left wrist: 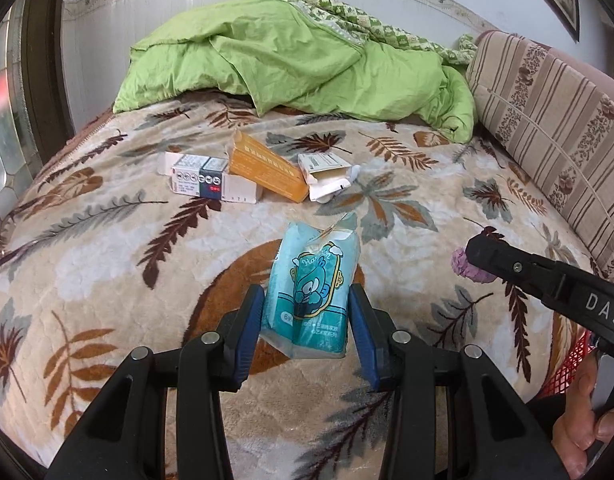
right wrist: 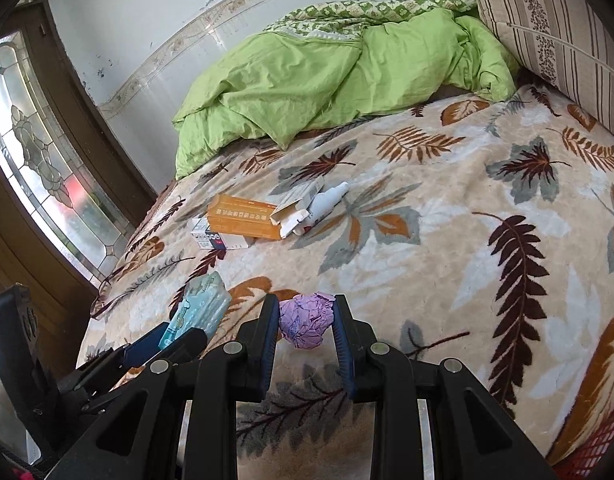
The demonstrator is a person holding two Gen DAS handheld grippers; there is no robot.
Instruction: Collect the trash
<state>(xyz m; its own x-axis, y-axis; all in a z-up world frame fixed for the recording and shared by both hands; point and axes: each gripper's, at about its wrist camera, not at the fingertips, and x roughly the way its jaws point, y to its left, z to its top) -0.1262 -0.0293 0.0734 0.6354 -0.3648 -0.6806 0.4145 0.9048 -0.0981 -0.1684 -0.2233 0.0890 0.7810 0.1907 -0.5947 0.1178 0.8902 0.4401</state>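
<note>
A teal tissue packet (left wrist: 311, 284) with a cartoon print sits upright between the blue pads of my left gripper (left wrist: 307, 292), which is shut on it above the leaf-patterned blanket (left wrist: 107, 264). A crumpled purple paper ball (right wrist: 305, 320) is pinched in my right gripper (right wrist: 306, 300), which is shut on it. In the left wrist view the right gripper (left wrist: 483, 256) enters from the right with the ball (left wrist: 467, 266) at its tip. Further up the bed lie a white and blue box (left wrist: 211, 180), an orange box (left wrist: 267, 172) and an open white box (left wrist: 327, 176).
A rumpled green quilt (left wrist: 299, 60) covers the far end of the bed. A striped cushion (left wrist: 547, 120) leans along the right side. A red mesh basket (left wrist: 575, 364) shows at the lower right by a person's hand (left wrist: 583, 432). A glazed door (right wrist: 39, 160) stands left.
</note>
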